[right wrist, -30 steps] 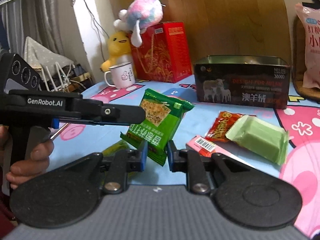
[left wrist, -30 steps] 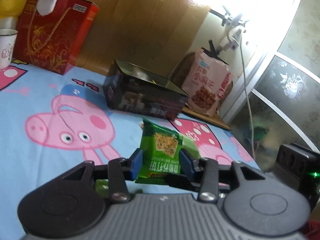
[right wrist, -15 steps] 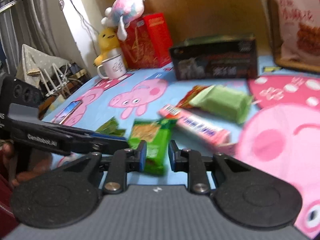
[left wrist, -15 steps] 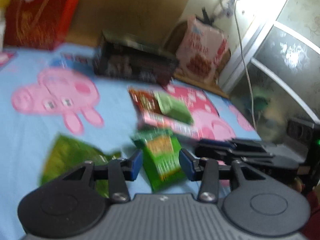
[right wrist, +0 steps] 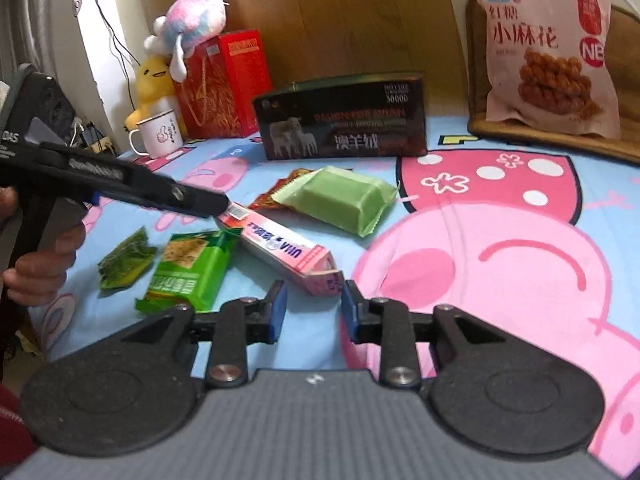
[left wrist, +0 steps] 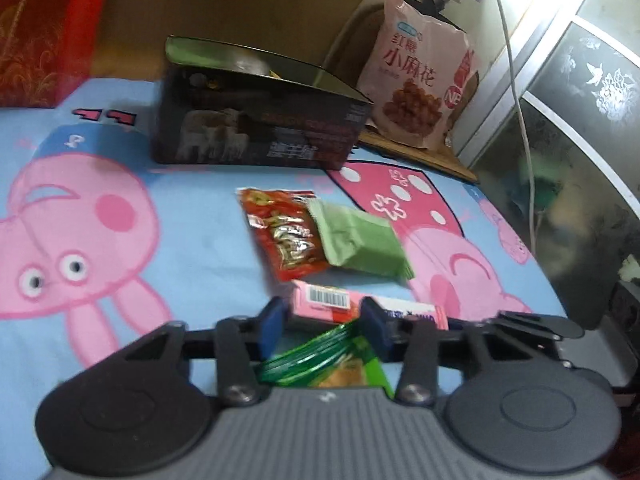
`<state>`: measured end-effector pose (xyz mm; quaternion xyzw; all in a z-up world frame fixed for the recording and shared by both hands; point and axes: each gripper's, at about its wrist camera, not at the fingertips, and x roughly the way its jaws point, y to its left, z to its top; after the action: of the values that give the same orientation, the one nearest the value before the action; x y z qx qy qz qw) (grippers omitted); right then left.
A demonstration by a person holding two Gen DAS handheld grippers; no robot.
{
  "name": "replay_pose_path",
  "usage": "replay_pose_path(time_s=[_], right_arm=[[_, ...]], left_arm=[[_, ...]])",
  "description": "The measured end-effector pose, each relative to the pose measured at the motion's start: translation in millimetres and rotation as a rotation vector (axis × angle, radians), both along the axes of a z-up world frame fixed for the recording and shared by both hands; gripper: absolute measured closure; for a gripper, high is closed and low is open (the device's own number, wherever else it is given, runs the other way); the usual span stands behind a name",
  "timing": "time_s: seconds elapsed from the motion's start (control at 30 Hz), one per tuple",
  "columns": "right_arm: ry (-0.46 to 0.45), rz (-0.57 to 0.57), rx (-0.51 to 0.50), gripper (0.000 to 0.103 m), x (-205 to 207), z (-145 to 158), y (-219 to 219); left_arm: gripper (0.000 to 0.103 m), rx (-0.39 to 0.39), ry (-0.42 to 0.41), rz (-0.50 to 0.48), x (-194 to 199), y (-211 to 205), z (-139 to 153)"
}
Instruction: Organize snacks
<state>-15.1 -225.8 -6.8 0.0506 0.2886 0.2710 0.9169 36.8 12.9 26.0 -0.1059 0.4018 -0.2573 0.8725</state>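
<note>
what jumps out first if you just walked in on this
The pink cartoon pig sheet fills the scene. At its middle lie the snacks: a pale green pack on a red pack, a pink box in front, a green cracker pack to the left. A big pink bag leans at the back right.

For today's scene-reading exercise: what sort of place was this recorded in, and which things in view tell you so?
Most likely a bedroom at home, with the work done on a bed. The surface is a cartoon pig bedsheet, plush toys sit at the far edge, and a wooden headboard rises behind them.
</note>
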Motion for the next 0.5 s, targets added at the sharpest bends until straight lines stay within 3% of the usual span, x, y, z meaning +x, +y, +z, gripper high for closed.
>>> replay_pose_path(time_s=[0.1, 0.3, 0.5], right_arm=[[-0.044, -0.014, -0.064, 0.073, 3.6, 2.1, 6.9], [-0.121, -0.002, 0.053, 0.073, 13.3, 32.9, -8.1], [-0.257, -0.028, 0.040, 0.073, 70.5, 69.0, 0.7]], left_arm=[[0.063, 0.063, -0.060, 0.007, -4.7, -9.0, 8.7], [0.063, 0.027, -0.158, 0.009, -4.5, 5.2, 48.0], [0.063, 0.048, -0.250, 0.111, 55.0, -3.8, 77.3]])
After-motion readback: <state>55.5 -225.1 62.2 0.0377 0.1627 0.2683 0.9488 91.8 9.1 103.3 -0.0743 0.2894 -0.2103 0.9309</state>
